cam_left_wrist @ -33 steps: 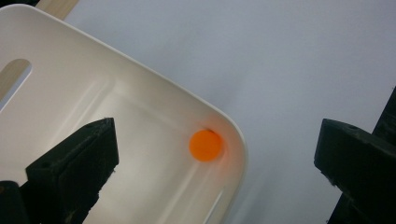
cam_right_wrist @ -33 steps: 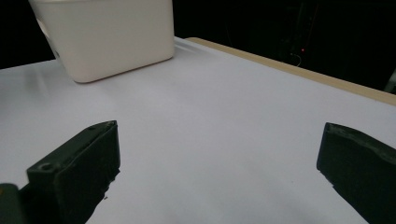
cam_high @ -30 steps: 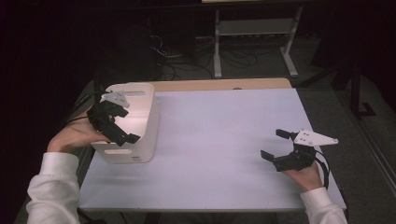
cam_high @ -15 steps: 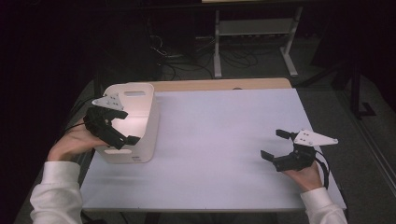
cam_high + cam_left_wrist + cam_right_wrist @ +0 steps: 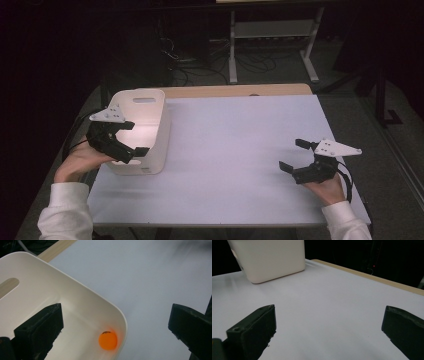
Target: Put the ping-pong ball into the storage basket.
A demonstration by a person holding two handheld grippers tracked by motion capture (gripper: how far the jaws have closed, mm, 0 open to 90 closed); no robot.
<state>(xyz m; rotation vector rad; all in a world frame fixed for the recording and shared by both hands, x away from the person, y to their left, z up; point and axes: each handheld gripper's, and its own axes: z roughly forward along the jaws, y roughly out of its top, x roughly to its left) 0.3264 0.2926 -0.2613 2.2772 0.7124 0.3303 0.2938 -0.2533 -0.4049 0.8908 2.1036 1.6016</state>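
Left gripper (image 5: 134, 138): jaws wide, empty, straddling bin (image 5: 75, 297) rim | orange ball (image 5: 107, 340): between jaws, inside bin | right gripper (image 5: 295, 155): jaws wide, empty

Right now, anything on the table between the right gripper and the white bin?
Nothing. In the high view the stretch of white table between the right gripper and the white bin is bare; the right gripper view shows the same.

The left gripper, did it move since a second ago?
Yes. The left gripper has drawn back toward the person's side and outward, off the white bin's top toward its left near corner; the bin stayed put.
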